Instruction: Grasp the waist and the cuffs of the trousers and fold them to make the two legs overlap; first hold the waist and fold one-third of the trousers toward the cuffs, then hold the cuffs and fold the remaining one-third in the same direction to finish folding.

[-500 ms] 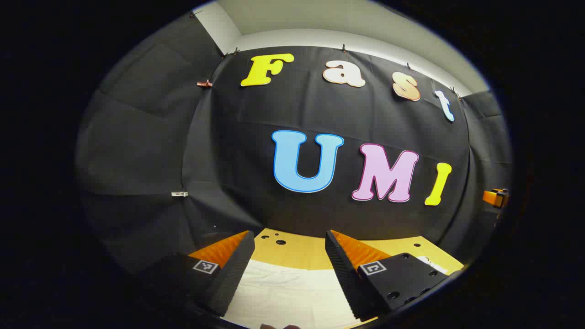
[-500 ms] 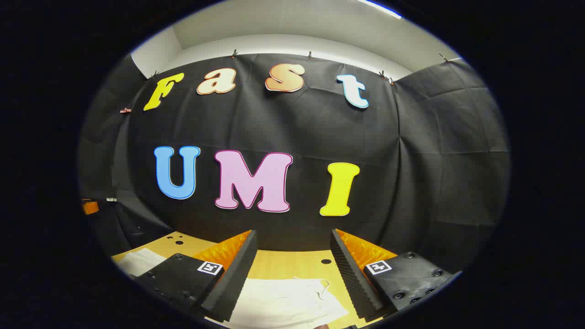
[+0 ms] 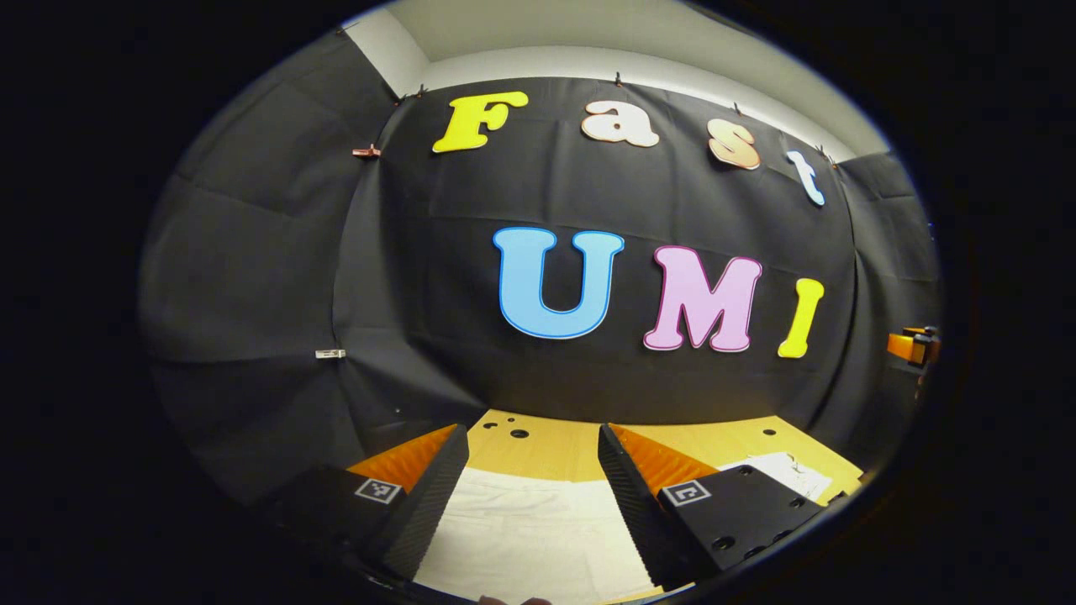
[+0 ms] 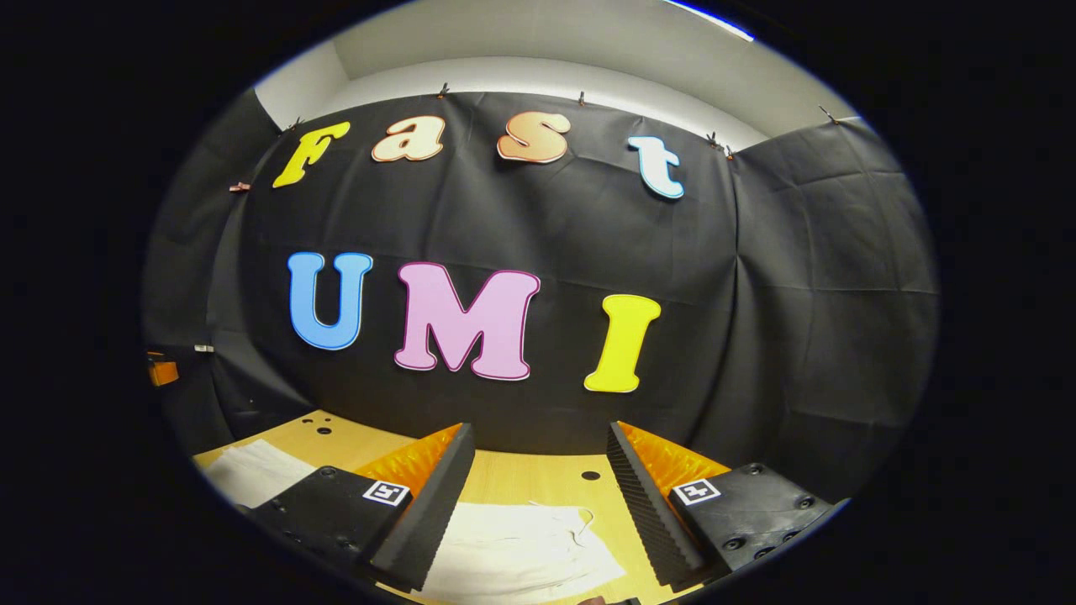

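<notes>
Hovering above the wooden table (image 3: 555,449), you hold both tongs wide apart and empty, with white trousers (image 3: 530,538) spread low in the frame beneath them. In the left gripper view, the left gripper (image 3: 531,496) frames a flat, smooth stretch of cloth at bottom centre, its far edge running straight across between the fingers; a further patch of white shows at lower right, past the right-hand finger. In the right gripper view, the right gripper (image 4: 538,496) looks down on a puckered end of the garment with a thin cord or loop at its upper right corner, which reads as the waist, though that is a judgement. More white cloth lies at lower left of that view.

Nothing is gripped, and the garment appears to lie at length, so the folding looks barely begun: overlapping the legs and both one-third folds seem left to do.

Bare tabletop stretches beyond the cloth toward the black backdrop at mid-frame in both views, giving you room ahead. A few dark holes dot the board near its far edge. The near edge of the table sits below what either view takes in.
</notes>
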`<state>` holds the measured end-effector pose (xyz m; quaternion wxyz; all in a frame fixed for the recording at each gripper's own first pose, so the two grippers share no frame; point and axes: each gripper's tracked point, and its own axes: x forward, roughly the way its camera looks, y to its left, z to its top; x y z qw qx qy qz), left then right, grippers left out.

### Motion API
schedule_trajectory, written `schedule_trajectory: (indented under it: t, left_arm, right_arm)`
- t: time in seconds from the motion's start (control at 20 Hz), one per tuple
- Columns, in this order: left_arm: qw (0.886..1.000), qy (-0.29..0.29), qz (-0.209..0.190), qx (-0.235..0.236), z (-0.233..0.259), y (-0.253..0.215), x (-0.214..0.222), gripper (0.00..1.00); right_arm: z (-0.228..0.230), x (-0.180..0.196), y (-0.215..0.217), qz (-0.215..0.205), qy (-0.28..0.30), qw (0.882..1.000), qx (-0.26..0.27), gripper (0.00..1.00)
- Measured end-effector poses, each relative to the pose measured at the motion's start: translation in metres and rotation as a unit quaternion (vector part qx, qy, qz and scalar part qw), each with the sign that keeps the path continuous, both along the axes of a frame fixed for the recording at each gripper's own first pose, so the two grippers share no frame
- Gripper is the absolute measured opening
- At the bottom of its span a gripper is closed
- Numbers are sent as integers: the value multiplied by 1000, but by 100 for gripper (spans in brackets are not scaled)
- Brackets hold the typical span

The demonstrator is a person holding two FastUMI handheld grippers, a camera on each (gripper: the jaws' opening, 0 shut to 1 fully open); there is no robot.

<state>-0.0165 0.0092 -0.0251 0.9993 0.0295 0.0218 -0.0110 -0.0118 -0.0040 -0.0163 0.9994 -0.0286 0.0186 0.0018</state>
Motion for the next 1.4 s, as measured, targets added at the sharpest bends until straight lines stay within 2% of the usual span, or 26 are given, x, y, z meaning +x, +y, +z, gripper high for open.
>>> schedule_trajectory:
  t: [0.2, 0.35, 0.45, 0.6, 0.7, 0.8, 0.95, 1.05, 1.15, 1.3, 1.4]
  left_arm:
    - [999, 37, -11, 35, -39, 23, -14, 96]
    - [991, 80, -20, 105, -84, 51, -30, 96]
    - [979, 116, -35, 162, -119, 70, -42, 96]
    - [955, 182, -68, 226, -176, 89, -67, 98]
    - [935, 222, -89, 261, -218, 101, -83, 98]
    - [906, 259, -91, 322, -257, 118, -88, 98]
    - [843, 283, -95, 447, -306, 147, -87, 98]
    - [798, 291, -120, 514, -334, 158, -86, 98]
    - [767, 294, -137, 554, -351, 161, -78, 97]
    - [753, 294, -141, 571, -359, 164, -55, 97]
    - [750, 291, -139, 578, -356, 166, -42, 96]
  right_arm:
    - [-10, -7, -4, 0, 16, 1000, -18, 97]
    - [-25, -12, -9, -4, 35, 999, -29, 98]
    - [-35, -17, -12, -7, 50, 998, -39, 98]
    - [-52, -23, -9, 4, 73, 996, -56, 98]
    - [-59, -26, -14, 1, 81, 994, -68, 98]
    - [-63, -28, -18, -5, 88, 994, -63, 98]
    - [-65, -29, -29, -18, 96, 994, -51, 98]
    - [-64, -32, -33, -20, 95, 994, -55, 98]
    - [-77, -35, -42, -21, 109, 991, -80, 97]
    - [-114, -48, -64, -13, 161, 976, -148, 98]
    - [-133, -56, -78, -13, 189, 968, -166, 98]
